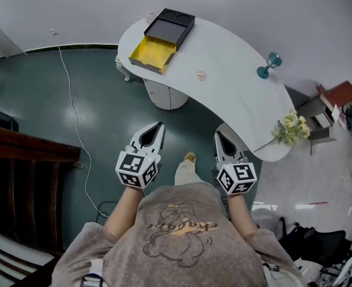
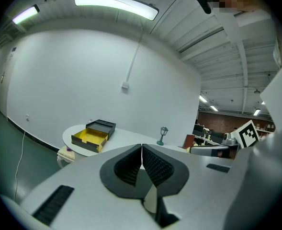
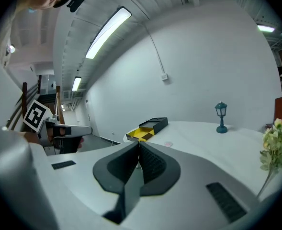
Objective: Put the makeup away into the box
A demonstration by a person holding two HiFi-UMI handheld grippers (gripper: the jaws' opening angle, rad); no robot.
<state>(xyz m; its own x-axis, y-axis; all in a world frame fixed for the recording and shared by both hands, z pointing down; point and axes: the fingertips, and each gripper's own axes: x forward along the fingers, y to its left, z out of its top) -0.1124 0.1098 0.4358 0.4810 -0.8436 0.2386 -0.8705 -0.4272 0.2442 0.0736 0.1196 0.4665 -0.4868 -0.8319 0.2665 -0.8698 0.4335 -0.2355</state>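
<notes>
A: Left to right, quick. Far left?
B: Thin white cable (image 1: 74, 109) runs over the dark green floor (image 1: 104, 70). It's well clear of the table.

A: Left gripper?
B: The left gripper (image 1: 159, 126) is a white and black two-jaw tool with a marker cube, held out over the floor short of the table. In the left gripper view (image 2: 141, 150) the ribbed pads meet with nothing between them. It's closed and empty.

A: Box?
B: The black rectangular box with a yellow-lined open tray (image 1: 162, 39) sits at the left end of the curved white table (image 1: 235, 94). The yellow part lies toward the left edge and the black part is further in. Nothing shows inside the yellow tray.

A: Makeup?
B: The small pink makeup piece (image 1: 201, 75) lies flat on the tabletop, close to the near edge. It's right of the box, apart from it and not inside. Too small to tell what kind. It also shows in the right gripper view (image 3: 168, 144).

A: Right gripper?
B: The right gripper (image 1: 217, 135) is the same type. It's held level with the left one, just short of the table's near edge. In its own view (image 3: 139, 147) the pads are pressed tip to tip, gripping nothing.

A: Further right?
B: A small teal lamp-post figure (image 1: 271, 64) stands upright near the far edge, toward the right. A bunch of pale yellow flowers (image 1: 290, 128) sits at the right end, its stem lying along the near edge.

A: Person?
B: Grey-brown printed sweatshirt (image 1: 181, 232), both arms forward.
</notes>
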